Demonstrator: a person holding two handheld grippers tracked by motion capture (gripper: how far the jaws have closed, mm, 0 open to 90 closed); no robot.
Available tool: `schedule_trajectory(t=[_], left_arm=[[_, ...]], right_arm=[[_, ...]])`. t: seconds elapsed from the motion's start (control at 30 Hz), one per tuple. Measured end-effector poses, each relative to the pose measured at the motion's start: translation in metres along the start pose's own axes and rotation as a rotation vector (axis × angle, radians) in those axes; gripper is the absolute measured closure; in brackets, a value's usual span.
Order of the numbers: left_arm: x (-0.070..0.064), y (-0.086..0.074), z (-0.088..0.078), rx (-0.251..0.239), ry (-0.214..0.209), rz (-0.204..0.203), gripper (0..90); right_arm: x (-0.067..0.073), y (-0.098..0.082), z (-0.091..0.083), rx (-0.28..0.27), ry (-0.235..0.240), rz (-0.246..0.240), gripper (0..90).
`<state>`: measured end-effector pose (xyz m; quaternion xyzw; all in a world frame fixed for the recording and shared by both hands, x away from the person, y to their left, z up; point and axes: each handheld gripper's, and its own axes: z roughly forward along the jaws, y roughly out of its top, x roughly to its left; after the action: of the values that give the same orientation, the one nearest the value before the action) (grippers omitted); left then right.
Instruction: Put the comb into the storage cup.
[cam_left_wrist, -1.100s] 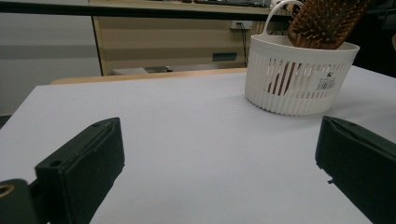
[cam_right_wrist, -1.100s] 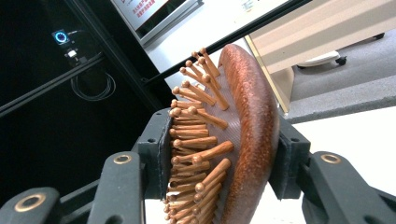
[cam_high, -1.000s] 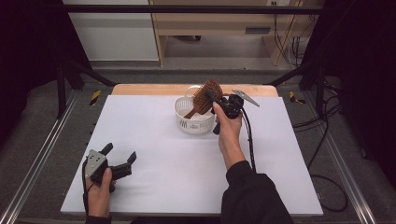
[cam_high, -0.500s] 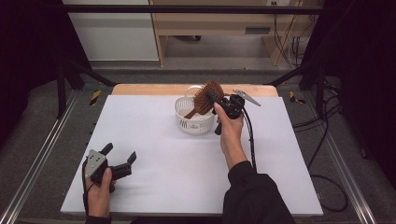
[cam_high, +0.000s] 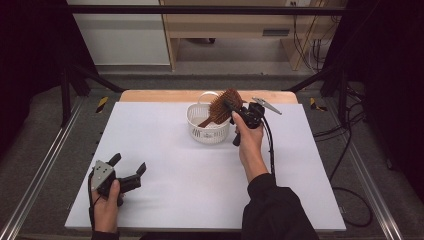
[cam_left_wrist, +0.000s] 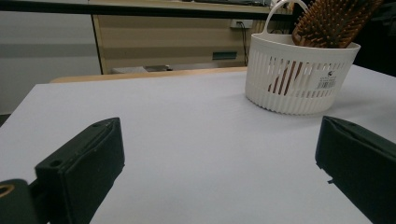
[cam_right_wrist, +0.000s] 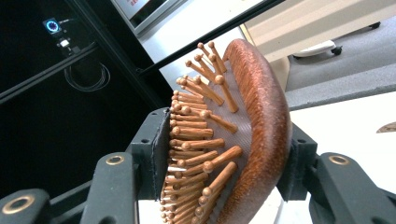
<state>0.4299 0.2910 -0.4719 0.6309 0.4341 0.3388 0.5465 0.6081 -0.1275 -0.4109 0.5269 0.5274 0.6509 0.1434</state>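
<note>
The hairbrush (cam_high: 223, 106) is wooden and reddish-brown, with an oval head set with rows of round-tipped wooden pins on a grey cushion. It stands tilted in the basket (cam_high: 205, 131), handle down inside, head rising above the rim and leaning toward the bench's right edge. The basket is a small white plastic tub with slotted walls, an arched carrying handle and a label on its side. It sits upright on the bench, near the middle of the far edge.

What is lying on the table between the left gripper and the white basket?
Nothing: in the high view, only bare white table lies between the left gripper and the white basket.
</note>
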Motion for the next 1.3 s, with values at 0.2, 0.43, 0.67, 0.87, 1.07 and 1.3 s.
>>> schedule_trajectory(t=[0.2,0.43,0.67,0.87,1.07,1.3], left_arm=[[-0.001,0.0,0.0,0.004,-0.004,0.005,1.3],[0.0,0.0,0.0,0.002,-0.001,-0.001,1.3],[-0.001,-0.001,0.002,0.008,-0.008,0.006,1.3],[-0.001,0.0,0.001,0.006,-0.006,0.006,1.3],[-0.001,-0.001,0.001,0.007,-0.006,0.007,1.3],[0.0,-0.001,0.001,0.007,-0.004,0.006,1.3]], right_arm=[[-0.003,-0.001,-0.002,0.012,-0.007,0.012,44.1],[-0.007,0.0,-0.004,0.026,-0.03,-0.013,41.8],[-0.009,0.002,-0.007,0.042,-0.043,-0.047,40.1],[-0.009,0.002,-0.007,0.046,-0.041,-0.051,39.5],[-0.008,0.003,-0.007,0.059,-0.06,-0.075,35.0],[-0.012,0.003,-0.008,0.075,-0.073,-0.068,29.8]])
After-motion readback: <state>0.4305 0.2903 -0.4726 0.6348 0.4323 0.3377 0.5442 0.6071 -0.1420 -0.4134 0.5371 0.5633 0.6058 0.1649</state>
